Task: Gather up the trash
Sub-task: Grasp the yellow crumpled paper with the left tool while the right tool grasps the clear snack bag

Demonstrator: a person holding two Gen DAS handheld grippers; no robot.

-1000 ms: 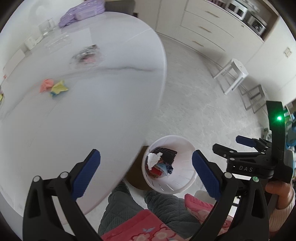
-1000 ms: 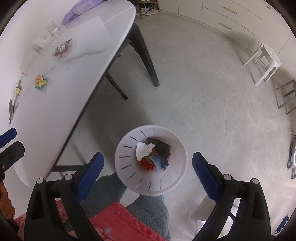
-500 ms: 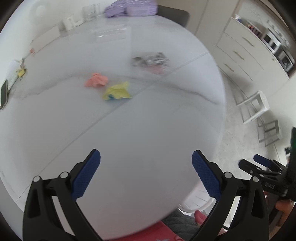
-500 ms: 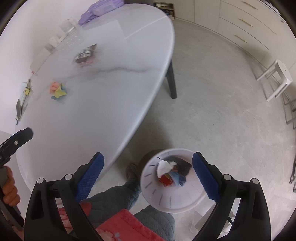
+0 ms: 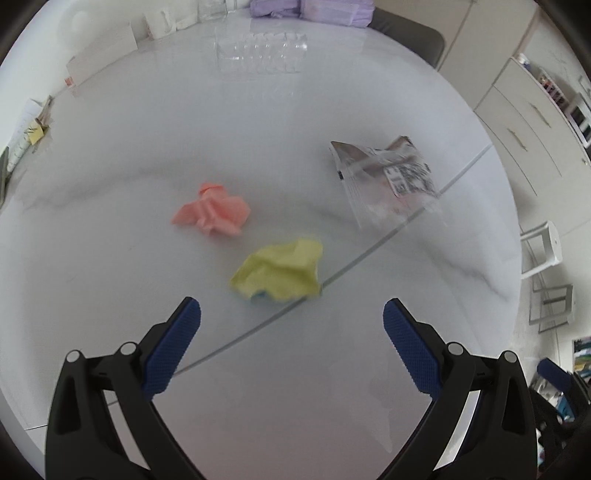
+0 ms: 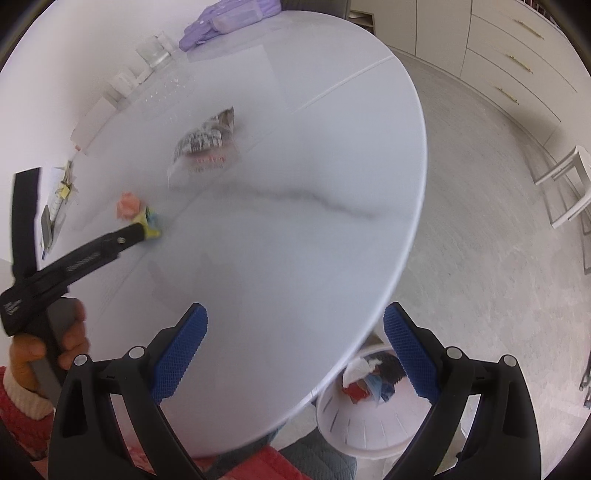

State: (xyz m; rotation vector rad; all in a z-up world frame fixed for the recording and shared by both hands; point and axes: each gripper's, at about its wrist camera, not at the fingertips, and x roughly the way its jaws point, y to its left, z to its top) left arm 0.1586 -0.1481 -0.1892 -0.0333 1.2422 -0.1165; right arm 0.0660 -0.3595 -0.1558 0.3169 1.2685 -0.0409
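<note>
White marble table (image 5: 110,155), grey floor (image 6: 480,221)

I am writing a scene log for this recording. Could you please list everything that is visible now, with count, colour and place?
table: one, white marble, fills the left view
yellow paper wad: one, yellow, just ahead of the left tool
pink paper wad: one, pink, beyond the yellow one
plastic wrapper: one, clear with print, right of the wads
egg tray: one, clear, far side of the table
purple bag: one, far edge
trash bin: one, white, on the floor, already holds trash
stool: one, white, right
left tool: open, empty
right tool: open, empty
</note>
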